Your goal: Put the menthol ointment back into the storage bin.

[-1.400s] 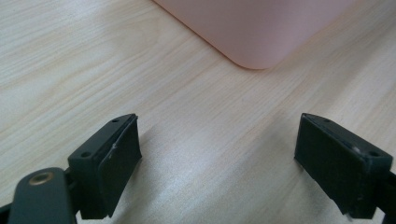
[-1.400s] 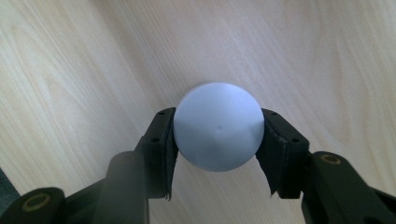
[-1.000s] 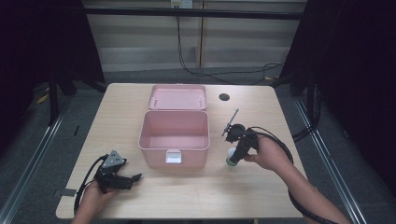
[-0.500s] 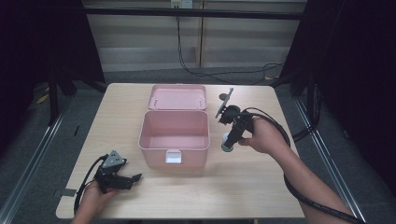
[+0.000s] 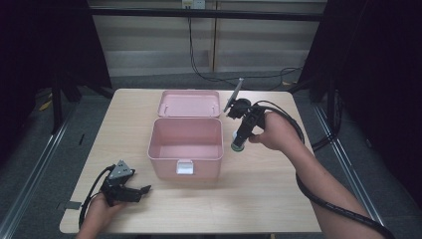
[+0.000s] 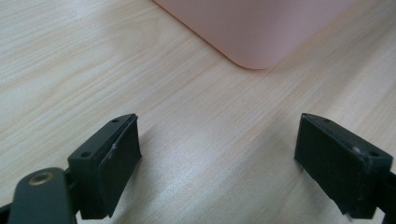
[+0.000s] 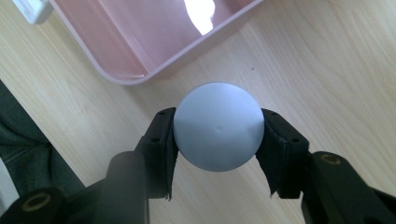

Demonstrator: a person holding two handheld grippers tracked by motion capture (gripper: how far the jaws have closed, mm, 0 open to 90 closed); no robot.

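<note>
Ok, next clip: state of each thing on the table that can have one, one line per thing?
Pink box: open, lid folded back flat, nothing seen inside.
Pale ball: clamped between the jaws, lifted off the table, beside the box, not over it.
Right gripper: shut on the ball, pointing down.
Left gripper: jaws wide open, nothing between them, low on the table near the box corner.

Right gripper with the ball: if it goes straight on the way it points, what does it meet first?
Most likely the bare table just beside the pink box; the right gripper points down with the ball short of the rim.
</note>
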